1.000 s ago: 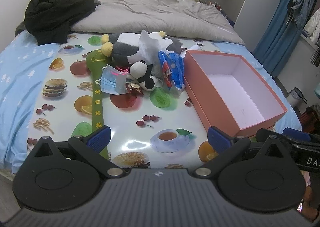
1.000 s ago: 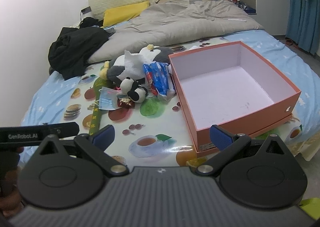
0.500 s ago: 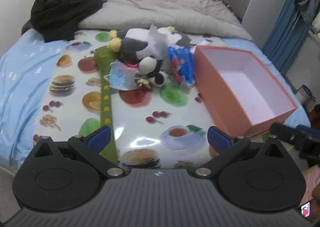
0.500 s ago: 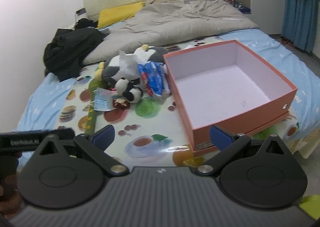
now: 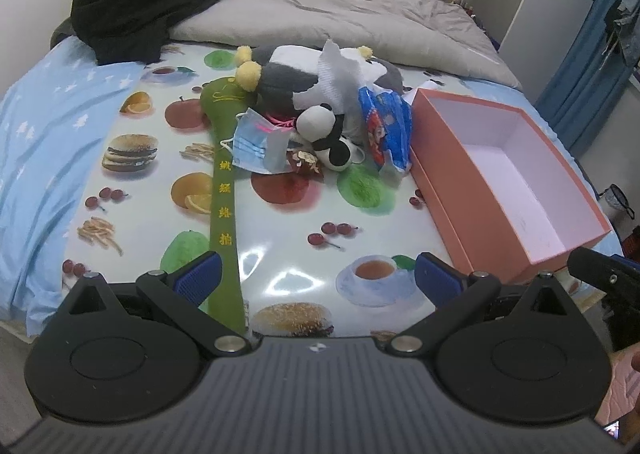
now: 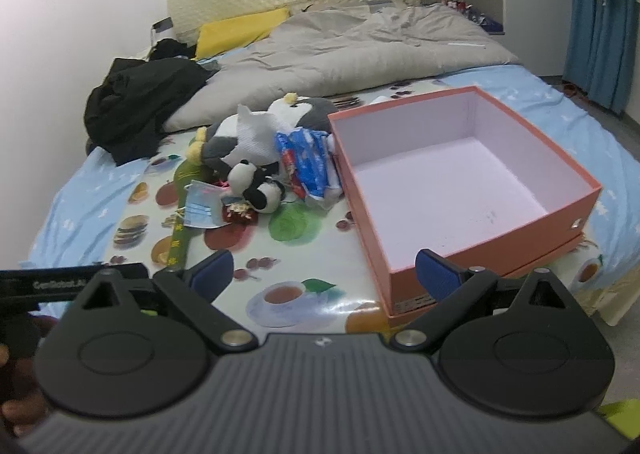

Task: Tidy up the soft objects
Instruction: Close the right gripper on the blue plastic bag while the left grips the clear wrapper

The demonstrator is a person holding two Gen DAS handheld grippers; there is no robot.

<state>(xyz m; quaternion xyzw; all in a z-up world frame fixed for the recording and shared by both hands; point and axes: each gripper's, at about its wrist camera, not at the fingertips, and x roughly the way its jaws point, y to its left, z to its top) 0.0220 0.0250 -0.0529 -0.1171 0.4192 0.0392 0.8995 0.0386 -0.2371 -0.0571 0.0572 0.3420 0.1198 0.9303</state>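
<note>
At the centre of the left wrist frame, a heap of soft toys (image 5: 320,102) lies on the bed beside an empty pink box (image 5: 508,182). Both the left gripper (image 5: 318,280) and right gripper (image 6: 324,274) hover spread wide, well short; reaching in likely comes next.

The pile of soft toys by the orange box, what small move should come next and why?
Probably ease the left gripper forward toward the small panda plush. Both grippers are open and hold nothing, the orange box is empty, and the panda lies at the pile's near edge.
</note>
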